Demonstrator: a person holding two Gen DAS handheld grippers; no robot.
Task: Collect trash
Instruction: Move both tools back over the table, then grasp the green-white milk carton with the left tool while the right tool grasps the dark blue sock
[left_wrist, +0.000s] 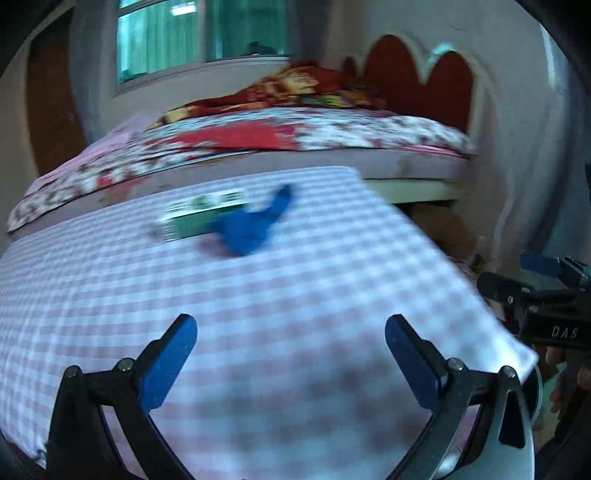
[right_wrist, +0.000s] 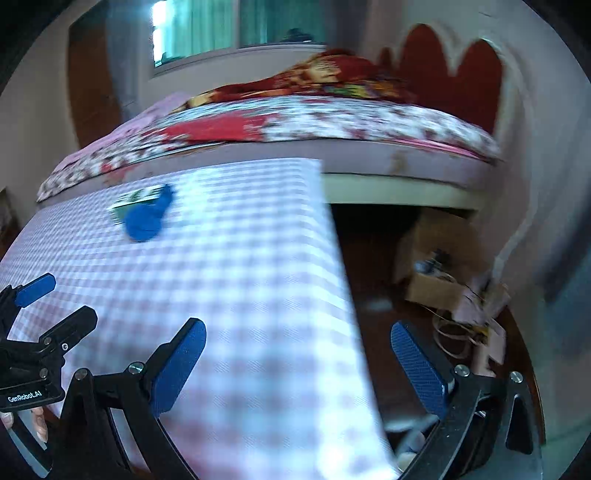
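1. A bedroom: a checked tablecloth (left_wrist: 258, 295) covers the table beside the bed (left_wrist: 258, 136).
2. Trash — a blue scrap (left_wrist: 255, 225) overlapping a green-and-white packet (left_wrist: 199, 214) — lies far across.
3. Left gripper (left_wrist: 291, 358) and right gripper (right_wrist: 299, 365) both gape, empty.
4. Risk: the blurred views suggest fast motion — a reach could snag cloth or grab only one piece.

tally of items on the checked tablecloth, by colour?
Blue crumpled piece: 1
Green-and-white flat box: 1
Total: 2, touching each other on the checked tablecloth. Motion blur hides anything smaller.
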